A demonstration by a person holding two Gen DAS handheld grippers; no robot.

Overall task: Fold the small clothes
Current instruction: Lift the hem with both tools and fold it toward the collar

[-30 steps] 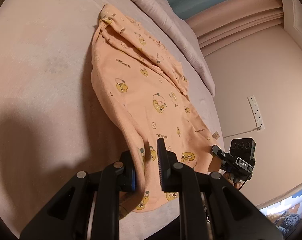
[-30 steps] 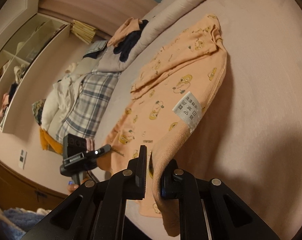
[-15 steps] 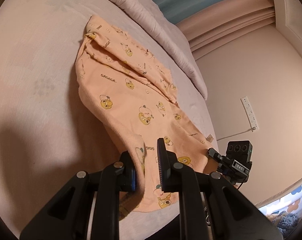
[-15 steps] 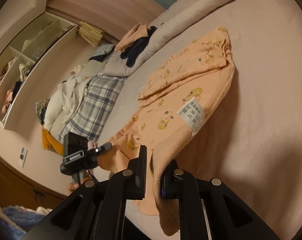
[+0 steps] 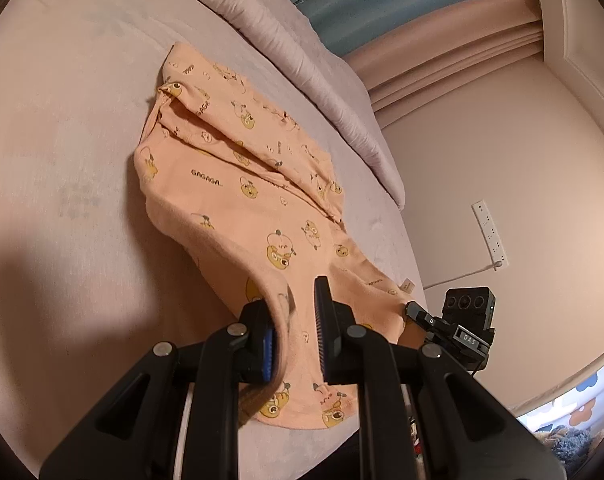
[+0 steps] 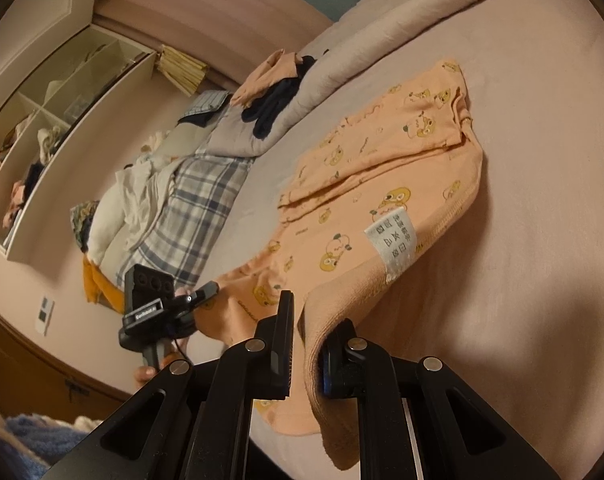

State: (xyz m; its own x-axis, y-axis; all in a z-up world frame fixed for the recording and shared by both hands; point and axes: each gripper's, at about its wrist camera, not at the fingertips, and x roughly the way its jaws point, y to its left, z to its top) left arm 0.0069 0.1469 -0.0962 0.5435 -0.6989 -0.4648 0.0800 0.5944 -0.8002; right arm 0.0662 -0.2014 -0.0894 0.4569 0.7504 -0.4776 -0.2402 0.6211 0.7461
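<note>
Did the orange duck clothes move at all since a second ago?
Only slightly. The orange garment sits a little differently in each view as the hands shift, but it lies the same way on the bed. The left gripper and right gripper still pinch its near edge. Nothing was let go.

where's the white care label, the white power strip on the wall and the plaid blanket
white care label [image 6: 392,245], right wrist view, middle of the tag
white power strip [image 5: 490,234], left wrist view, middle of its body
plaid blanket [image 6: 197,208], right wrist view, its checked top
</note>
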